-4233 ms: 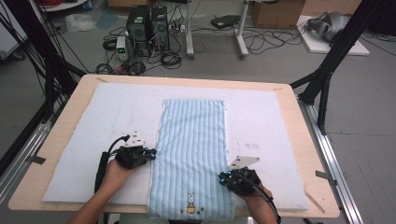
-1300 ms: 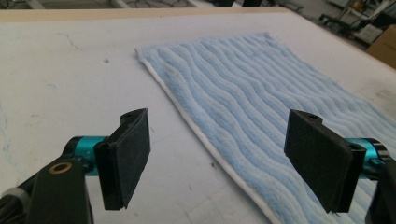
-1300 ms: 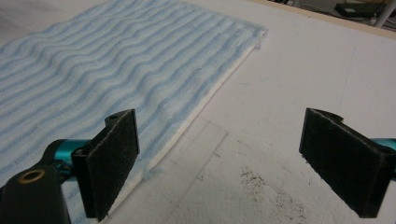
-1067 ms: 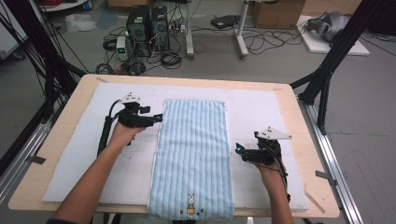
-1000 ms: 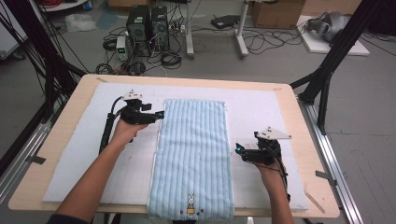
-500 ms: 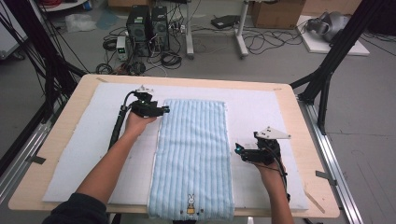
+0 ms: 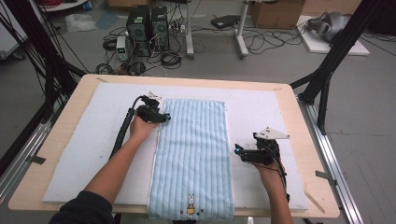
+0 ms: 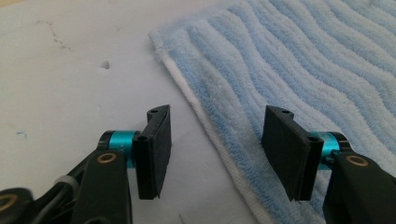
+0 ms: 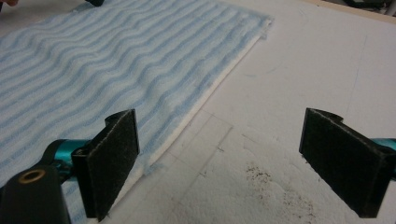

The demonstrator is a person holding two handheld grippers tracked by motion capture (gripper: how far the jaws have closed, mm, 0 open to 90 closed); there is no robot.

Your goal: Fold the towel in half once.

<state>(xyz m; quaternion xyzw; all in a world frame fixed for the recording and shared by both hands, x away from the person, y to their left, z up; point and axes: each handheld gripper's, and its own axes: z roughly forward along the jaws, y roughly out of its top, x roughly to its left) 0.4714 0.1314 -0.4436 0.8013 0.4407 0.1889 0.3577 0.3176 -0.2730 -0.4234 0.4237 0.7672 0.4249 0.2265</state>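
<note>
Lying flat on white padding (image 7: pixel 84 154), striped towel (image 7: pixel 194 154)

L forearm (image 7: pixel 116 163) is reaching forward from the bottom edge w/ a dark sleeve at the elbow; L hand (image 7: pixel 140 127) is gripping the left gripper (image 7: pixel 164 117), which is pointing right at the far end. Its jaws have just been closing and are standing partly apart, one pad (image 8: pixel 156 149) low on each side, not yet pressing together. R hand (image 7: pixel 267 164) is holding the right gripper (image 7: pixel 239 151) nearer the person, pointing left, grey plate on top. Its jaws are standing wide apart, nothing clamped between the pads (image 9: pixel 112 158).
</note>
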